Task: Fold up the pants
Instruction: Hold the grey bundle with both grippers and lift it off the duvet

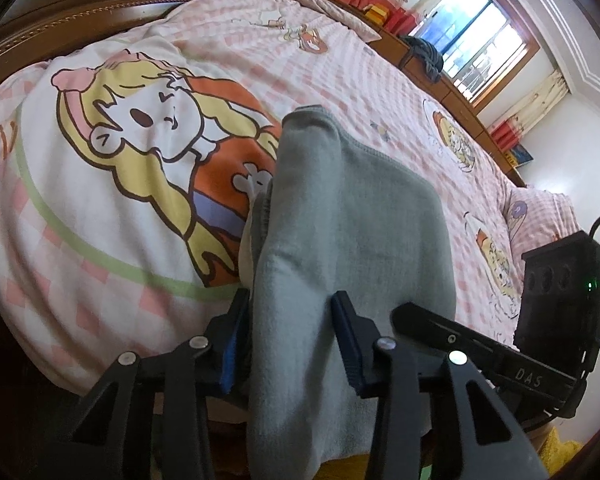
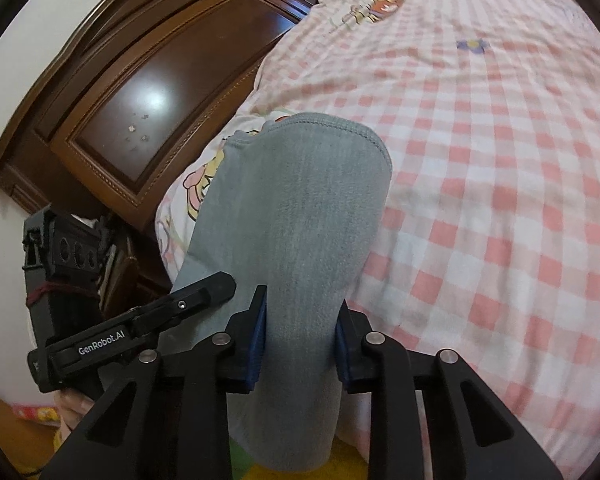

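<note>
The grey-green pants [image 1: 340, 220] hang folded over between both grippers, above the edge of the bed. My left gripper [image 1: 290, 320] is shut on one bunched part of the pants, with cloth draped forward and down past its blue pads. My right gripper [image 2: 300, 320] is shut on the other part of the pants [image 2: 300, 208], whose stitched hem curls over at the top. Each gripper shows in the other's view: the right one [image 1: 560, 292] at the right, the left one [image 2: 72, 264] at the left.
The bed [image 2: 480, 160] has a pink-and-white checked quilt with a large cartoon girl print [image 1: 152, 120]. A dark wooden headboard [image 2: 140, 100] stands at its end. A wooden ledge with a window [image 1: 472, 36] runs along the far side. Yellow floor matting [image 2: 260, 472] shows below.
</note>
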The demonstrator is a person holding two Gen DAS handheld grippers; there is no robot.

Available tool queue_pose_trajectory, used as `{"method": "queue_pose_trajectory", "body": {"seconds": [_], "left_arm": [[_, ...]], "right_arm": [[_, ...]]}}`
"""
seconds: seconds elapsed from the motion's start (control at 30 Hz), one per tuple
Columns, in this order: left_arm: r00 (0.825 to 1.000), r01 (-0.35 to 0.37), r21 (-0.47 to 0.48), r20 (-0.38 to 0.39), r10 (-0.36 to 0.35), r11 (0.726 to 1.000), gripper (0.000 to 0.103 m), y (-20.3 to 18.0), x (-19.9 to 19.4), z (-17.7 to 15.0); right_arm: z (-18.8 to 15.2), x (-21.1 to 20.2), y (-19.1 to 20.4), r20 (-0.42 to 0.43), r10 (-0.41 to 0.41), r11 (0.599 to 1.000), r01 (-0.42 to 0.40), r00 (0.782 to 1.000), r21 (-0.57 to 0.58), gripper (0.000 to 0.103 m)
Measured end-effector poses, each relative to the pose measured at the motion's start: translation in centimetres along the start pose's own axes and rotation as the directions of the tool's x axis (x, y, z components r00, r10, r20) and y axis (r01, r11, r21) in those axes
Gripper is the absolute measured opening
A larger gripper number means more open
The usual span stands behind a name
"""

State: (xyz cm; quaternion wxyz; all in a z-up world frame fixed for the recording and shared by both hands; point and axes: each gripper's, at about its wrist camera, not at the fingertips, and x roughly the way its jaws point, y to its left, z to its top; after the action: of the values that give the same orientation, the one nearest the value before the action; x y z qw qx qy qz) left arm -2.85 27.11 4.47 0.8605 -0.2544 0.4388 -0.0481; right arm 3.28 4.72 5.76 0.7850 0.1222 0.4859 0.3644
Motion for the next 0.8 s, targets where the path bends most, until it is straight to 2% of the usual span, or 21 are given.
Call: {"method": "queue_pose_trajectory", "body": {"seconds": [0.37,0.8], "left_arm": [[0.999,0.042,-0.023,0.023,-0.041,0.999,0.041,-1.5,-0.7,-0.5],[0.997,0.063,0.012,0.04,-0.063,0.998,0.041,-5.1,-1.1,-0.5]], "right_arm": [[0.3,-2.7,-0.4,0.023,-0.014,0.999,0.015,1.0,-0.033,0.029],[0.1,-6.8,-1.8,0.078,-0.024,0.999,0.026,0.997,-0.032,0.029]]}}
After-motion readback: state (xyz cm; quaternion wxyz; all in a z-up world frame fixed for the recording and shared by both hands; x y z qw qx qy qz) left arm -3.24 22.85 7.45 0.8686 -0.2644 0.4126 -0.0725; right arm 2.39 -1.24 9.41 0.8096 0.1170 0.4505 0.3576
